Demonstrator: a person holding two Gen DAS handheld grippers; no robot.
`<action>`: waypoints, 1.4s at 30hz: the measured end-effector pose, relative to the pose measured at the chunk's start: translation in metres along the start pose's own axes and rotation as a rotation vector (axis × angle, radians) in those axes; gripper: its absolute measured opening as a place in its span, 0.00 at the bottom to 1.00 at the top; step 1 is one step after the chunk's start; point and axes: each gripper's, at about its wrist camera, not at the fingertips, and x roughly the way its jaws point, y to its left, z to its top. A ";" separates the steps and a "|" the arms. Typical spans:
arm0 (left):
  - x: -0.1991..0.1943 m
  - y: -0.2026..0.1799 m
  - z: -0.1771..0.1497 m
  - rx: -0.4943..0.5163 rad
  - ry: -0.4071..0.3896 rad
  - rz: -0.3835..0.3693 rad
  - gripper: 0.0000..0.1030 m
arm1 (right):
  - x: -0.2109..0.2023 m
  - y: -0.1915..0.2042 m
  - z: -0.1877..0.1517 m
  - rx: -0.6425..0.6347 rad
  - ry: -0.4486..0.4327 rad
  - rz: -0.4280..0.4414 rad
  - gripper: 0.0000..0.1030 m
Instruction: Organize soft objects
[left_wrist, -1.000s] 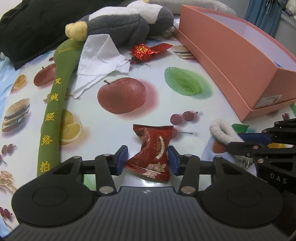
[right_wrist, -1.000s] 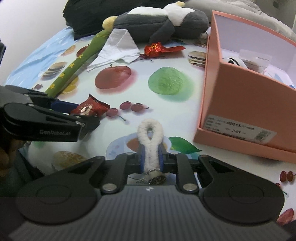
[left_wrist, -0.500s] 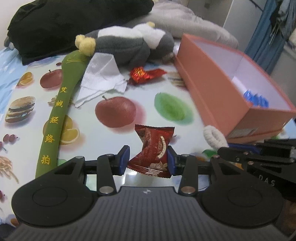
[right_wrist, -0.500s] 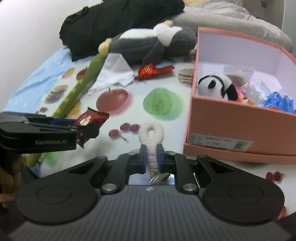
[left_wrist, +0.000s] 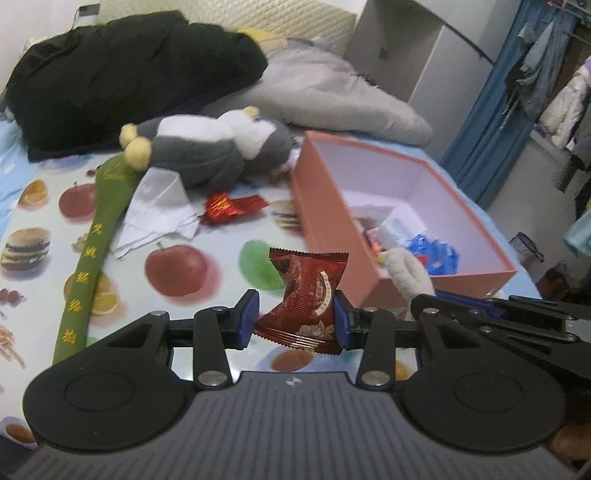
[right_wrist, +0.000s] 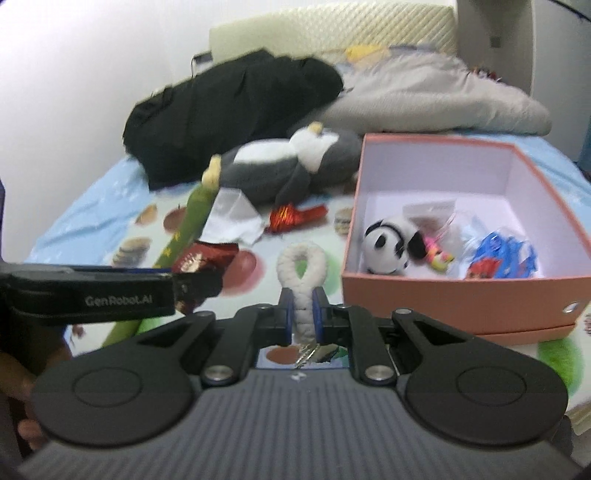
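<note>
My left gripper (left_wrist: 293, 321) is shut on a dark red snack packet (left_wrist: 306, 295) and holds it above the fruit-print cloth, left of the pink box (left_wrist: 332, 229). My right gripper (right_wrist: 303, 314) is shut on a white fluffy loop keychain (right_wrist: 302, 269), also lifted, just left of the box (right_wrist: 443, 295). The box holds a small panda plush (right_wrist: 384, 243) and blue wrappers (right_wrist: 502, 251). A grey-and-white penguin plush (left_wrist: 218, 147), a long green stick (left_wrist: 96, 236), a white tissue (left_wrist: 155, 210) and a red foil candy (left_wrist: 229, 206) lie on the cloth.
A black garment (left_wrist: 122, 88) and a grey pillow (left_wrist: 332, 99) lie at the back of the bed. The left gripper's body (right_wrist: 88, 299) crosses the left of the right wrist view. The right gripper's arm (left_wrist: 498, 317) sits at the right in the left wrist view.
Both grippers have risen from the cloth with their objects. The view now looks down into the box, and the panda and wrappers inside show.
</note>
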 end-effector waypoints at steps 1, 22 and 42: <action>-0.003 -0.005 0.000 0.005 -0.005 -0.006 0.47 | -0.006 -0.002 0.001 0.004 -0.012 -0.008 0.14; 0.060 -0.083 0.062 0.091 0.060 -0.177 0.47 | -0.024 -0.085 0.029 0.119 -0.135 -0.129 0.14; 0.217 -0.145 0.146 0.126 0.371 -0.144 0.47 | 0.081 -0.198 0.081 0.241 0.139 -0.181 0.13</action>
